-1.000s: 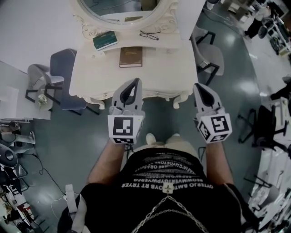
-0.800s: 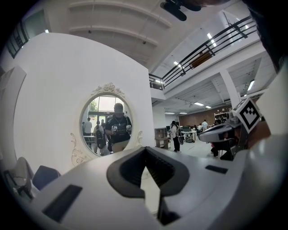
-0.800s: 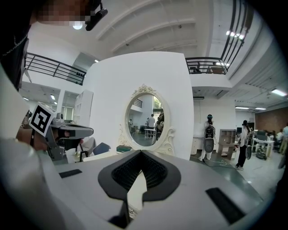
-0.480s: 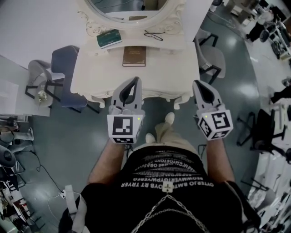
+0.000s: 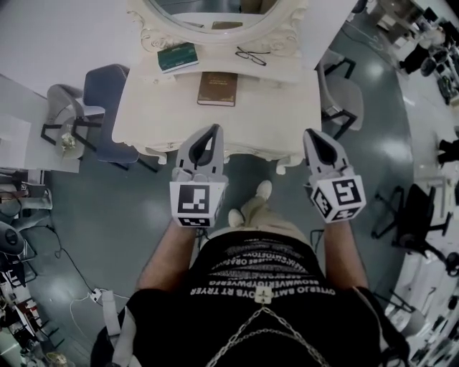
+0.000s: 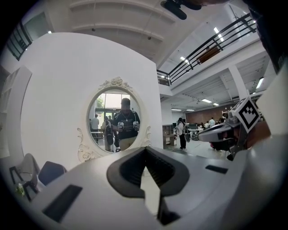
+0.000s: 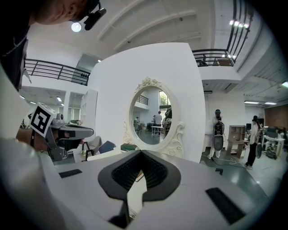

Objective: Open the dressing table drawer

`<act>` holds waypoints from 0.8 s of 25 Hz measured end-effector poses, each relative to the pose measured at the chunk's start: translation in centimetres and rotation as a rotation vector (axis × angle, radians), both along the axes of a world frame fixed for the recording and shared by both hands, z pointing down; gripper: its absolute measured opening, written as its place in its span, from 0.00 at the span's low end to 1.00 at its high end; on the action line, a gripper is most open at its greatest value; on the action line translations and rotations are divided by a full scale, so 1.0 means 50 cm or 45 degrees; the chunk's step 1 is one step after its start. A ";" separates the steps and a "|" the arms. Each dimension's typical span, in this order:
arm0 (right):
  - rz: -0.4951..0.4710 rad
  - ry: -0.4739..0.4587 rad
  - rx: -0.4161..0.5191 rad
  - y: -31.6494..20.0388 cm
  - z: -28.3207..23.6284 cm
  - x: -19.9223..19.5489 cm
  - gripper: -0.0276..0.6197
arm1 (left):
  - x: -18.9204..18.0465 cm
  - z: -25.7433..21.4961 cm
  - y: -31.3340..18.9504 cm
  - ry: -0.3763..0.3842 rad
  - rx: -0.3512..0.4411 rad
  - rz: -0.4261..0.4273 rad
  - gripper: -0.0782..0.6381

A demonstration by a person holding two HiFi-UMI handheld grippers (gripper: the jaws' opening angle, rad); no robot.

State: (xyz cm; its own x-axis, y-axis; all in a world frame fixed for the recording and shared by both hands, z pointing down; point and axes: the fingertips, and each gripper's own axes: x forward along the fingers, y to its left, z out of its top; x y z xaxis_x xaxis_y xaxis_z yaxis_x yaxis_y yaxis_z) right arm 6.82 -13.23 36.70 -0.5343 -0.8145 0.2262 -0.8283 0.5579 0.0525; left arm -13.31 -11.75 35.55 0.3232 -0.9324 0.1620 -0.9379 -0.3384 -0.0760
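The cream dressing table (image 5: 158, 115) stands ahead of me under its oval mirror (image 5: 215, 11). From above I see only its scalloped front edge (image 5: 237, 150); the drawer front itself is hidden. My left gripper (image 5: 215, 129) hovers over the table's front edge, shut and empty. My right gripper (image 5: 314, 135) hangs level with it, off the table's right front corner, also shut with nothing in it. In the left gripper view the closed tips (image 6: 145, 148) point at the mirror (image 6: 118, 119). The right gripper view has the gripper (image 7: 141, 152) aimed at the mirror (image 7: 150, 117) too.
A brown book (image 5: 216, 88), a green book (image 5: 178, 56) and glasses (image 5: 252, 56) lie on the tabletop. A blue-grey chair (image 5: 107, 107) stands at the table's left, a grey chair (image 5: 343, 89) at its right. My feet (image 5: 251, 204) are just short of the table. Cables trail at the lower left.
I have stepped closer to the table, one foot forward. Both grippers have drifted toward it, still shut and empty. The tabletop sits slightly further right in the head view.
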 end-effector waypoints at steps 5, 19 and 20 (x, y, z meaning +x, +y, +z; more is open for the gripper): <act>-0.009 0.006 -0.014 -0.058 0.016 0.018 0.05 | 0.025 0.003 -0.060 -0.010 -0.005 0.000 0.12; -0.025 0.017 -0.072 -0.225 0.055 0.068 0.05 | 0.085 0.029 -0.219 -0.030 -0.050 0.008 0.11; -0.024 0.016 -0.082 -0.238 0.062 0.072 0.05 | 0.089 0.033 -0.230 -0.033 -0.055 0.009 0.11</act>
State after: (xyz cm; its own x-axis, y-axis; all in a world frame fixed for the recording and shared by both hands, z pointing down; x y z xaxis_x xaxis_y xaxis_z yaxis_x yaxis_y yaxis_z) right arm 10.42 -25.13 39.78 -0.5462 -0.7880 0.2842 -0.8171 0.5759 0.0263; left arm -8.88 -23.26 37.18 0.3251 -0.9219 0.2109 -0.9333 -0.3487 -0.0856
